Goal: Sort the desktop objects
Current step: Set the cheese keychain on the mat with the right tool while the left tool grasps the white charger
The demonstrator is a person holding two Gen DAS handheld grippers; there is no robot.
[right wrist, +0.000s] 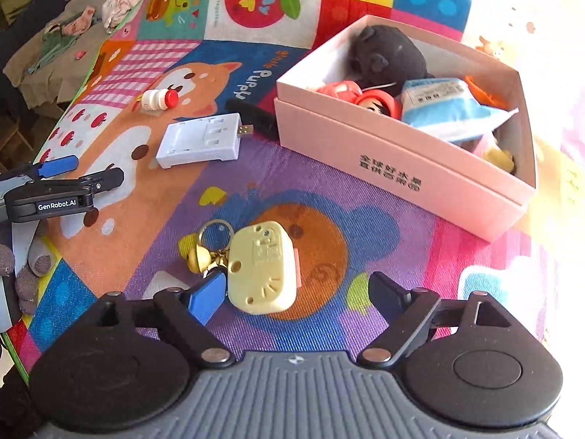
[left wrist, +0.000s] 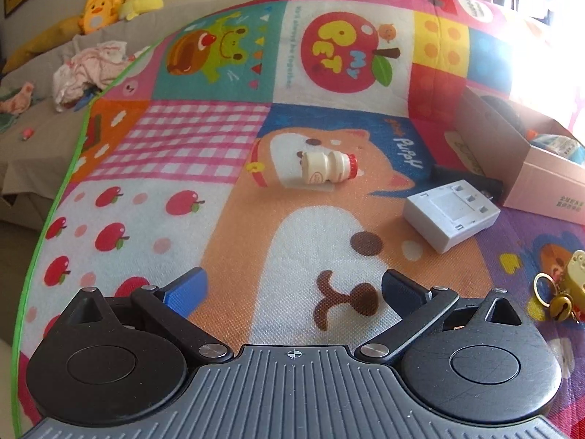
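Cream keychain toy [right wrist: 261, 267] w/ ring + bell lies flat on the mat [right wrist: 365, 311], just ahead of your right tool [right wrist: 292, 294], touching its blue finger | right tool wide open, grips nothing | left tool [left wrist: 292, 289] open, empty; bottle [left wrist: 327, 168] well ahead | pink box [right wrist: 402, 153] beyond.

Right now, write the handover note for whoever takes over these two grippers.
Left gripper: open, empty, over the mat.
Right gripper: open, empty, yellow keychain lying between its fingers, not gripped.
Done: black plush toy, red doll and blue packet are in the pink box.
Left on the mat: keychain, white charger, small bottle.
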